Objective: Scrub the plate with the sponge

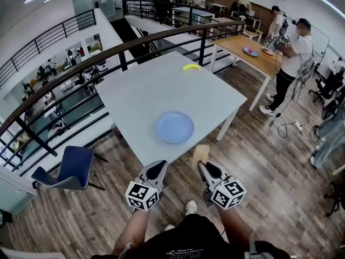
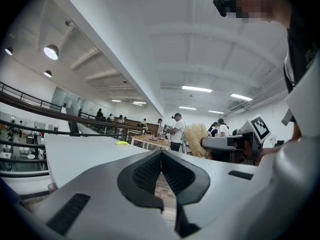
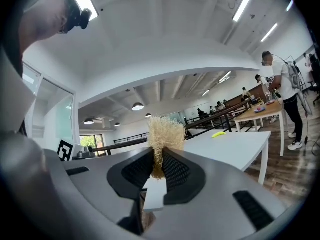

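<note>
A round blue plate point(image 1: 175, 127) lies near the front edge of the grey table point(image 1: 135, 90). Both grippers hang below that edge, over the wood floor. My right gripper point(image 1: 204, 166) is shut on a tan, fibrous sponge point(image 1: 200, 155), which sticks up past the jaw tips just short of the plate. In the right gripper view the sponge point(image 3: 162, 131) is pinched between the black pads point(image 3: 176, 170) of that gripper point(image 3: 157, 156). The left gripper point(image 1: 158, 166) is shut with nothing in it; the left gripper view shows its tips point(image 2: 161, 156) meeting and the sponge point(image 2: 196, 139) off to the right.
A yellow banana-shaped item point(image 1: 191, 67) lies at the table's far side. A curved railing point(image 1: 64, 72) runs behind the table. A blue chair point(image 1: 70, 169) stands to the left. At the back right a person point(image 1: 291, 63) stands by a wooden table point(image 1: 253, 55) with dishes.
</note>
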`<action>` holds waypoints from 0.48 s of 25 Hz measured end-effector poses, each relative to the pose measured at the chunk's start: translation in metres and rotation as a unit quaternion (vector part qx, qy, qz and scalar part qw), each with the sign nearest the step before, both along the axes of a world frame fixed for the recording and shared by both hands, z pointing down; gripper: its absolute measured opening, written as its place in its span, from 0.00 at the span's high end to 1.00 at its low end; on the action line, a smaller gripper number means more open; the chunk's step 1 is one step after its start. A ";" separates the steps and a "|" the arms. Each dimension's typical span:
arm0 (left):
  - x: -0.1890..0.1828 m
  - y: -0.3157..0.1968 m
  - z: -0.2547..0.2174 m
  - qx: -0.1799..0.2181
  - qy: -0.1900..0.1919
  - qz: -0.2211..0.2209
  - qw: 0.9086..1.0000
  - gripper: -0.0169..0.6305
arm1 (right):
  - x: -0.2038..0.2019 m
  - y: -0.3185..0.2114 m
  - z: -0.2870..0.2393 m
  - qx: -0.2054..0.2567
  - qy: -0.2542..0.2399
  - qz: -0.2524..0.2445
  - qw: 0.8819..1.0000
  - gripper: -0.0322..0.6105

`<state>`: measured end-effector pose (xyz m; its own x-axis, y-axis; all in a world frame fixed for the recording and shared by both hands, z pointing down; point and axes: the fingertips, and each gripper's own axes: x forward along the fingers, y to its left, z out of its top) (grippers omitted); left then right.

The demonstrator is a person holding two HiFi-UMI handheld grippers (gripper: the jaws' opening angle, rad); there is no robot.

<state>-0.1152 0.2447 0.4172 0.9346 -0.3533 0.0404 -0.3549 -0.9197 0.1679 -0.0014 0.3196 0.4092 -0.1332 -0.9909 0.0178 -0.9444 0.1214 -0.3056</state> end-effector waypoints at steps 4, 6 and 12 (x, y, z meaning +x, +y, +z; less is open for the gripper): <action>0.022 -0.018 0.001 -0.001 -0.008 -0.010 1.000 0.95 | 0.023 -0.020 0.002 -0.005 0.016 -0.006 1.000 0.86; 0.031 -0.030 0.001 -0.003 -0.012 -0.017 1.000 0.95 | 0.031 -0.034 0.001 -0.006 0.021 -0.014 1.000 0.86; 0.063 -0.051 0.000 0.010 -0.014 -0.050 0.999 0.95 | 0.066 -0.058 -0.001 -0.009 0.032 -0.044 0.998 0.86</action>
<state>-0.0522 0.1937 0.4174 0.8930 -0.4463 0.0586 -0.4500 -0.8821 0.1394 0.0648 0.2616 0.4079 -0.2184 -0.9747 0.0464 -0.9476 0.2005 -0.2486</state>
